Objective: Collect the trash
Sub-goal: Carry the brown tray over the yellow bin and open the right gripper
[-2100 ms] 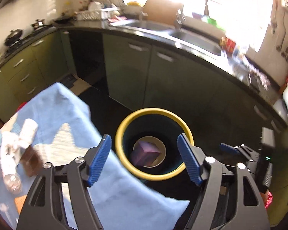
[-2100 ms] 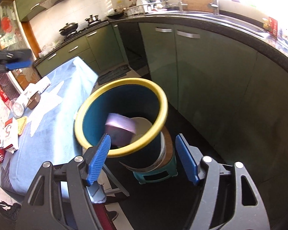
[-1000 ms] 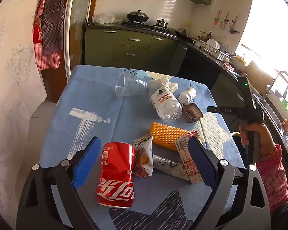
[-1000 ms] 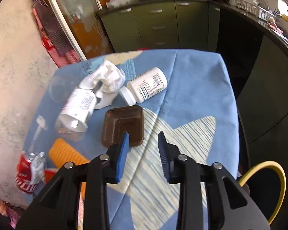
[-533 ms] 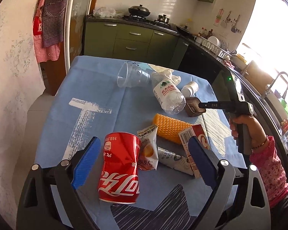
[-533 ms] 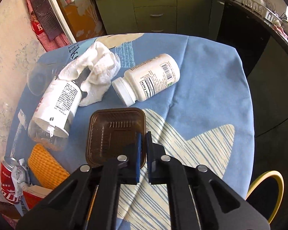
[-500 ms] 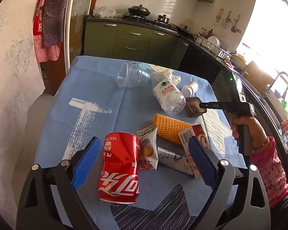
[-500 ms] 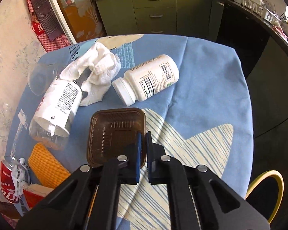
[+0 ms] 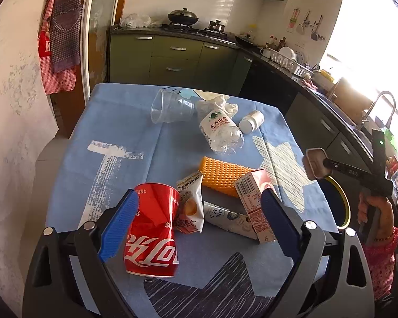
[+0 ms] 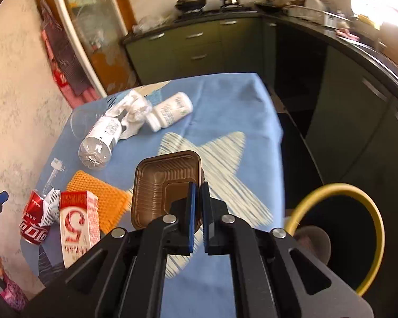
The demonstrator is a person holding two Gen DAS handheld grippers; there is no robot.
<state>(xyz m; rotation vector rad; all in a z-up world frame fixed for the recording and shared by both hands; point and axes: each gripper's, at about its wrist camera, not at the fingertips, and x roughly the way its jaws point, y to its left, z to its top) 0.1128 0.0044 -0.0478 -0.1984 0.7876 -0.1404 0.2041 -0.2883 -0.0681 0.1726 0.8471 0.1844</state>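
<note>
The brown plastic tray (image 10: 163,185) is pinched by its near rim in the right gripper (image 10: 197,212), whose blue pads are closed on the thin wall. It hangs lifted above the blue tablecloth (image 10: 233,100), over the pale striped star print, close to the table's right edge. The tray is shallow, square with rounded corners, and ribbed inside. In the left wrist view the same tray (image 9: 313,163) shows its pale underside, held past the table edge side, above and just left of the bin (image 9: 341,204).

The bin (image 10: 368,206) stands on the floor just beyond the table corner, round, dark inside, with a yellow rim; open floor lies between it and the dark green cabinets (image 10: 358,111).

The left gripper (image 9: 196,225) is spread wide above the near end of the table, holding nothing. Between its pads lie a dented red soda can (image 9: 152,232), a crinkled snack wrapper (image 9: 189,206), a small carton (image 9: 253,204) and a flattened tube (image 9: 225,218). Just behind them sits an orange dimpled sponge (image 9: 221,176). Farther back are a crushed clear water bottle (image 9: 220,131), a crumpled white tissue (image 9: 223,103), a white pill bottle (image 9: 250,122) and a clear plastic cup (image 9: 169,106) on its side.
</note>
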